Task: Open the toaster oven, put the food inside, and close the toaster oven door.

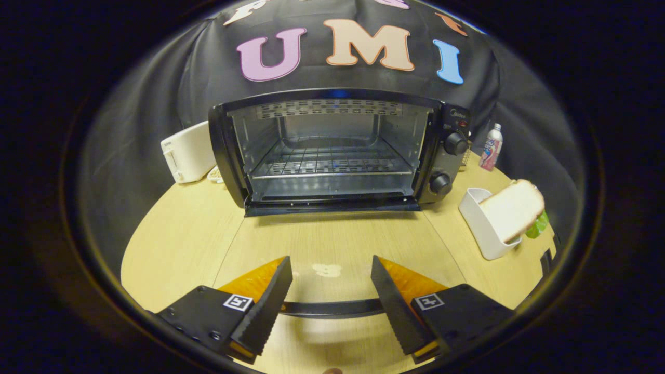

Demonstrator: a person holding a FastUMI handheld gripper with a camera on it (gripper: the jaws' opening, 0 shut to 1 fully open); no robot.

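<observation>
Gripper view shows the gripper [331, 270] low over a light wooden table [182, 244], with its jaws spread wide apart and nothing between them. Both fingers [267, 306] have dark toothed inner faces and orange sides, and each carries a small square marker near its base. A thin dark bar [332, 308] runs across between the two fingers, close to their bases. Between the fingertips the bare table top is seen, with a small pale mark [327, 270] on it.

Straight ahead of the jaws, well beyond the fingertips, stands the black toaster oven [337, 148]. Its door [332, 206] is open and folded down flat toward the gripper. Inside, the wire rack [327, 161] is visible, and nothing lies on it. Two round black knobs [455, 143] sit one above the other on the panel at the oven's right side.

To the right of the jaws, nearer than the oven, a slice of white bread [511, 209] leans tilted in a white holder [483, 228]. Something small and green [539, 226] shows just behind it. Farther away on the right stands a small bottle [491, 147]. Left of the oven, just beside it, is a white toaster [188, 151].
</observation>
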